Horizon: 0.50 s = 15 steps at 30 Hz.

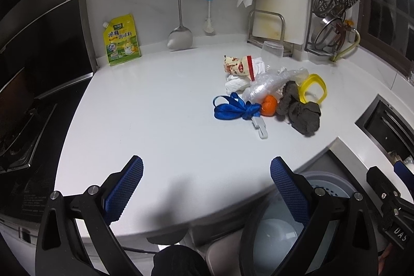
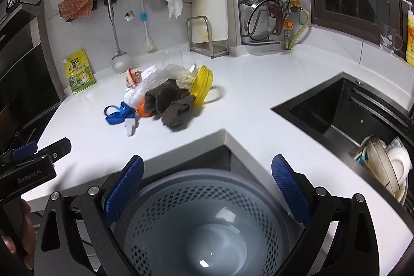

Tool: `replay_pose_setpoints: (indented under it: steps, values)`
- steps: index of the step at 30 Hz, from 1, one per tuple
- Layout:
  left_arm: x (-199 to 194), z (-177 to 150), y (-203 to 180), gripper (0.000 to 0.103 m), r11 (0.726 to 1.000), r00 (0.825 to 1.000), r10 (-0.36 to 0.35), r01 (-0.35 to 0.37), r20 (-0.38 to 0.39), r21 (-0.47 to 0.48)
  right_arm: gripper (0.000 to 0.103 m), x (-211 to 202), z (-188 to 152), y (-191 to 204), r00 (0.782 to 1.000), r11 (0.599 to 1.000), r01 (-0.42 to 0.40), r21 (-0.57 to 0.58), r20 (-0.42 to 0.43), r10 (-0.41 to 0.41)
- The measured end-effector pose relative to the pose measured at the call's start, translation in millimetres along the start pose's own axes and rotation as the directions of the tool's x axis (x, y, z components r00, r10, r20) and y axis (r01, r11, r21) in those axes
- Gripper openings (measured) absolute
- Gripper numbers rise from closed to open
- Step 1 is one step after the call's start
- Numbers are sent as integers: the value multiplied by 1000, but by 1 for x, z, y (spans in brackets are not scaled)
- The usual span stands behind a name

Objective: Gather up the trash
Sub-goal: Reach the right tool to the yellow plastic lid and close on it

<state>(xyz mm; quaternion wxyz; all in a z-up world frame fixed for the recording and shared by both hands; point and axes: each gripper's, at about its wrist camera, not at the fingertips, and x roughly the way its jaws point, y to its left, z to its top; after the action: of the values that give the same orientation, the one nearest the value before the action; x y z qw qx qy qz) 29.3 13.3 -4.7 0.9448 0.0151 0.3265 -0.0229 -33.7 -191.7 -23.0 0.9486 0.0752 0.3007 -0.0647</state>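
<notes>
Right wrist view alone shows the sink (image 2: 336, 110) w/ dishes, frame right, and the perforated trash bin (image 2: 204, 219) between the released right tool (image 2: 207, 183). Left tool (image 1: 206, 181) also spread, empty, over tabletop (image 1: 155, 120). Trash pile (image 1: 269, 92) center-right; blue ribbon (image 1: 233, 109) runs left-right, clip end lower right.
</notes>
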Motion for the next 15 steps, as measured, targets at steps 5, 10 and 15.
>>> replay_pose_setpoints:
  steps: [5,10,15]
  values:
    - [25,13,5,97,998,1000,-11,11,3,-54,94,31,15,-6,1000,1000,0,-19,-4,0]
    - [53,24,-4,97,998,1000,12,-13,-15,-56,94,65,36,-14,1000,1000,-6,-7,-15,6]
    - [74,27,-12,97,998,999,15,-17,-45,-64,94,102,61,-18,999,1000,-17,-18,-38,16]
